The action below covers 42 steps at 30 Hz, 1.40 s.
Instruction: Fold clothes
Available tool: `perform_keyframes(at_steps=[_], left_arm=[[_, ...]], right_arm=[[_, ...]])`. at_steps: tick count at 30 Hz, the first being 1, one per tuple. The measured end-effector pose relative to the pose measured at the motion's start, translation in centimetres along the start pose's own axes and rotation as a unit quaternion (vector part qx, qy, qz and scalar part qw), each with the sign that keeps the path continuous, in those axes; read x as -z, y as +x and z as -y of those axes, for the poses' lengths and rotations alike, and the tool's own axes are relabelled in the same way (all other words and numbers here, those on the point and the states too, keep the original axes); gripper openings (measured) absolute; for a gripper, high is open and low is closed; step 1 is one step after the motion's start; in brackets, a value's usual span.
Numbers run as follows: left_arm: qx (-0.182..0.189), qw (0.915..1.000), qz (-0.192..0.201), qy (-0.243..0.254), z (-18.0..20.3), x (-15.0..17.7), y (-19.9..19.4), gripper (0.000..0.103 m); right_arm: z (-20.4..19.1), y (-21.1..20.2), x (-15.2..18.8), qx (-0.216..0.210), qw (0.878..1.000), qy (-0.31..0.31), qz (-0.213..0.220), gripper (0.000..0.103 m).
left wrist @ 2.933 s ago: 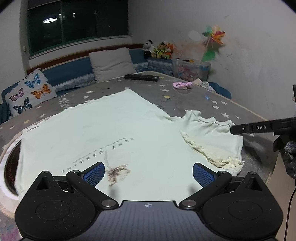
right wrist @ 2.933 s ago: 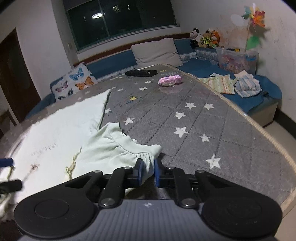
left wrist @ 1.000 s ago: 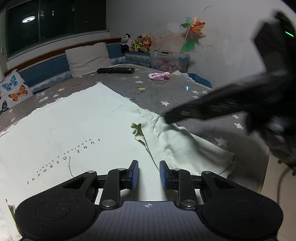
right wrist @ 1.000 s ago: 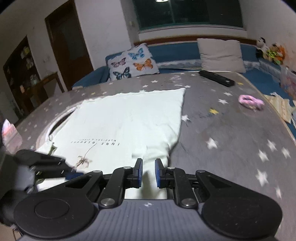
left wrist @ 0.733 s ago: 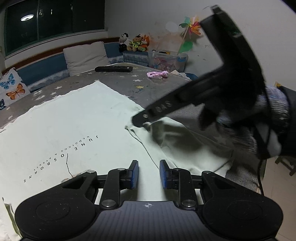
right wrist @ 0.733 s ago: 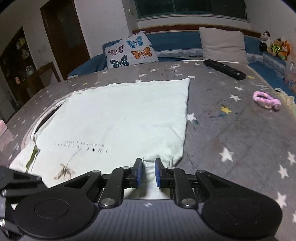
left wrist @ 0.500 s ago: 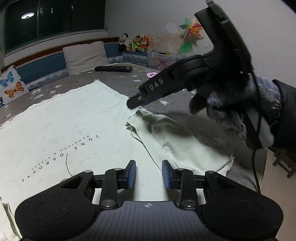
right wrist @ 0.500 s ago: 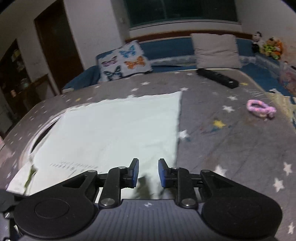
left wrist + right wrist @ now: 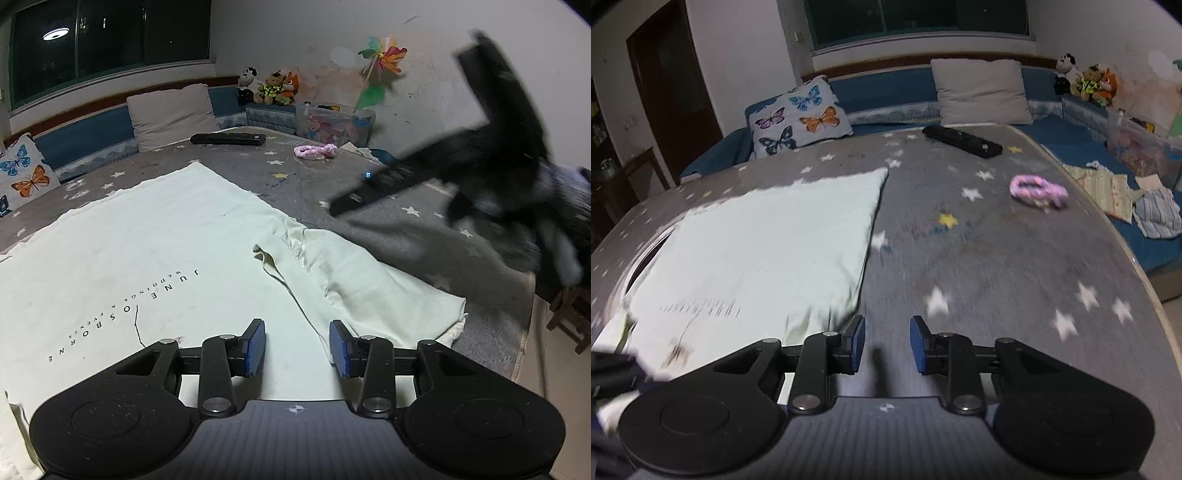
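A pale cream T-shirt with black lettering lies spread on the grey star-patterned bed cover. Its sleeve is folded in over the body at the right. My left gripper hovers low over the shirt's near hem, its jaws opening, with nothing pinched between the blue pads. My right gripper is off the shirt's right edge over bare cover, its jaws opening and empty. In the left wrist view the right gripper shows blurred at upper right, held by a gloved hand. The shirt fills the left of the right wrist view.
A black remote, a pink hair tie, a butterfly cushion and a grey pillow sit at the far side. Stuffed toys and a toy bin stand by the wall. Loose clothes lie off the bed's right edge.
Both grippers' jaws have parted. The right gripper let go of the folded sleeve and swung away to the right, off the shirt. The left gripper stayed where it was.
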<state>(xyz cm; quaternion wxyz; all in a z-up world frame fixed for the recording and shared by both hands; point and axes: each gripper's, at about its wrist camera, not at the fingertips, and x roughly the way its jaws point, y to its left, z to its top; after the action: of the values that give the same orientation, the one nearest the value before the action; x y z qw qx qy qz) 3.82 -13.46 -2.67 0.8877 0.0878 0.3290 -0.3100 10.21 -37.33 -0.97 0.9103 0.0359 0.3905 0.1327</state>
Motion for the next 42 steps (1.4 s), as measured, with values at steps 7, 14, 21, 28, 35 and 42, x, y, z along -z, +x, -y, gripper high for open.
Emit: perform_keyframes(at_steps=[7,14,21,28,35,42], left_arm=[[-0.009,0.9999,0.001,0.005,0.4,-0.1,-0.1,0.041],[-0.018,0.9998,-0.003,0.009,0.6,0.2,0.2,0.040],[-0.024,0.9996,0.001,0.013,0.7,0.7,-0.7,0.042],[-0.045,0.9989,0.017,0.004,-0.8,2.0,-4.4,0.044],[-0.114,0.9930,0.015,-0.027,-4.7,4.5,-9.0,0.048],[-0.162,0.9859,-0.010,-0.038,-6.9,7.9,-13.0,0.054]], right_arm=[[-0.5,-3.7,4.6,-0.050,0.998,0.012,-0.030,0.026],[-1.7,-5.4,7.6,-0.050,0.998,0.016,-0.032,0.003],[-2.4,-6.5,7.9,-0.028,0.999,0.000,-0.035,0.007],[-4.1,-5.5,4.8,-0.039,0.998,-0.037,0.017,0.019],[-6.3,-2.9,5.3,-0.046,0.994,-0.095,-0.009,0.032],[-7.8,-4.9,7.2,-0.036,0.987,-0.156,-0.011,0.039]])
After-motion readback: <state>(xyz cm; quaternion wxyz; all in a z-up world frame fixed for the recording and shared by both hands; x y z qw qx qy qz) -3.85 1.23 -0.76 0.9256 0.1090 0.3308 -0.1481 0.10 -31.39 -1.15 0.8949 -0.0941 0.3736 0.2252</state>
